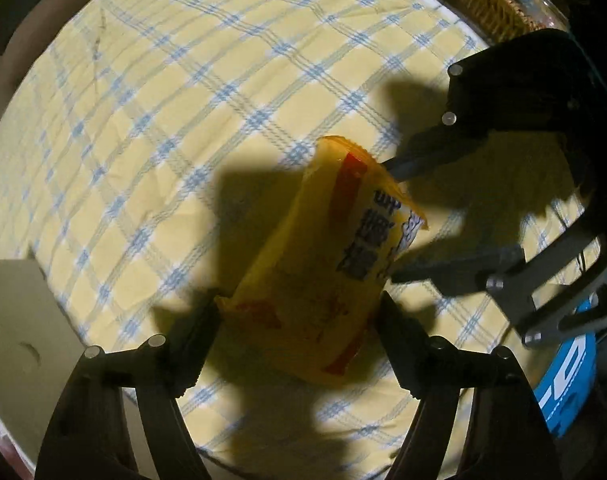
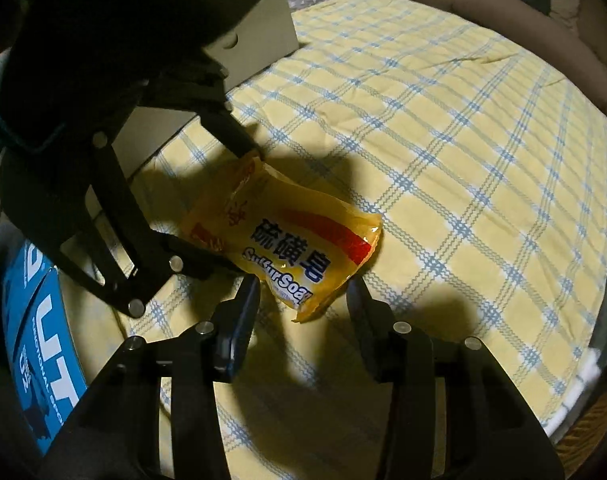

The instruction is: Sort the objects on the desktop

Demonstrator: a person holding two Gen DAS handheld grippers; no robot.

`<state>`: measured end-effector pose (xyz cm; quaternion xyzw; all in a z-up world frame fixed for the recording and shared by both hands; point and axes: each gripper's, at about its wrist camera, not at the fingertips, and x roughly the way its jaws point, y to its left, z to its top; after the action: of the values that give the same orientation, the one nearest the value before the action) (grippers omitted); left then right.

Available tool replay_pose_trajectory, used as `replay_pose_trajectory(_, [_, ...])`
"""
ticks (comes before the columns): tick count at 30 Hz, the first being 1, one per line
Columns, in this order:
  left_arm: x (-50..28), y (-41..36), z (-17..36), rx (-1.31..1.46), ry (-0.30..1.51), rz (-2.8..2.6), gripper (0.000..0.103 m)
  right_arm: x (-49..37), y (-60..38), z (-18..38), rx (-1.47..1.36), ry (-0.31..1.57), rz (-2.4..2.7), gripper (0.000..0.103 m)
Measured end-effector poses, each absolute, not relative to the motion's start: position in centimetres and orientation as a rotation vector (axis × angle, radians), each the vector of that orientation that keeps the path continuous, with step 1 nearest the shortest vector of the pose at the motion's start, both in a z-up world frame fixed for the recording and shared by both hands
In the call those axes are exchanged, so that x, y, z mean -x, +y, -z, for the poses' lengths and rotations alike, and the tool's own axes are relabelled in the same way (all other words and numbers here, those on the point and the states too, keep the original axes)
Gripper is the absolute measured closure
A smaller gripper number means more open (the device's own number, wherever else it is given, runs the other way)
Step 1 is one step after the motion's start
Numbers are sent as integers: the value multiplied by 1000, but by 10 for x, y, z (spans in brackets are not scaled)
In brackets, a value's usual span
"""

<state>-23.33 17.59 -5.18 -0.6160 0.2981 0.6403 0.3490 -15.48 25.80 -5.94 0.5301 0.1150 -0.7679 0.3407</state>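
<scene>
A yellow soap packet [image 1: 303, 280] with a red stripe and dark lettering lies on the yellow and blue checked cloth [image 1: 143, 120]. My left gripper [image 1: 299, 304] points straight down over it, and its two fingertips touch the packet's near end from both sides. My right gripper [image 1: 390, 222] reaches in from the right, with its fingers set against the packet's far corner. In the right wrist view the packet [image 2: 287, 236] has one corner between the fingertips of the right gripper [image 2: 303, 282], both close against its edges. The left gripper [image 2: 243, 211] clasps the opposite end.
A grey box [image 2: 263, 32] stands on the cloth behind the left gripper, also seen as the box [image 1: 15, 320]. A blue labelled container [image 1: 571, 380] sits by the table edge. A wicker basket [image 1: 491, 4] is at the top right. Brown cushions [image 2: 503, 12] lie beyond the table.
</scene>
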Motion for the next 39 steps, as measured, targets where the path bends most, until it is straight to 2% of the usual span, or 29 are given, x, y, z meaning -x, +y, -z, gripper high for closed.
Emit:
replay_pose_trajectory(4, [233,172,50,1605,716,-1646,28,155,261,59,-1387,258,1997,63])
replay_pose_trajectory(8, [236,175,44,1563,712,-1653,35,153,264,59,-1379,225,1999,71])
replay_pose_trajectory(16, [228,169,18,1460,653,-1655,36,140,276,58,-1399,177,2035,74])
replay_pose_trajectory(17, [228,169,11,1445,640,-1642,40,138,279,56,-1396,155,2038,75])
replay_pose_trajectory(18, [227,171,6,1438,640,-1634,42,135,282,52,-1384,119,2043,78])
replay_pose_trajectory(19, [226,172,4,1446,648,-1615,42,136,287,50,-1382,95,2043,85])
replay_pose_trajectory(21, [205,186,-1,1441,725,-1627,42,131,288,49,-1421,121,2064,86])
replay_pose_trajectory(22, [209,198,-4,1447,733,-1656,41,138,282,53,-1458,142,2073,86])
replay_pose_trajectory(24, [210,192,-9,1475,669,-1655,22,136,286,52,-1479,154,2097,86])
replay_pose_trajectory(27, [191,182,-4,1429,774,-1615,18,126,293,48,-1460,160,2108,82])
replay_pose_trajectory(29, [179,164,3,1445,847,-1549,18,125,301,45,-1468,143,2124,67])
replay_pose_trajectory(33, [166,163,38,1414,1082,-1473,19,125,320,39,-1502,20,2133,66])
replay_pose_trajectory(36, [177,161,43,1435,1062,-1407,26,127,324,35,-1468,-12,2146,59])
replay_pose_trajectory(39, [185,160,43,1419,1096,-1347,29,128,331,27,-1434,-29,2155,49])
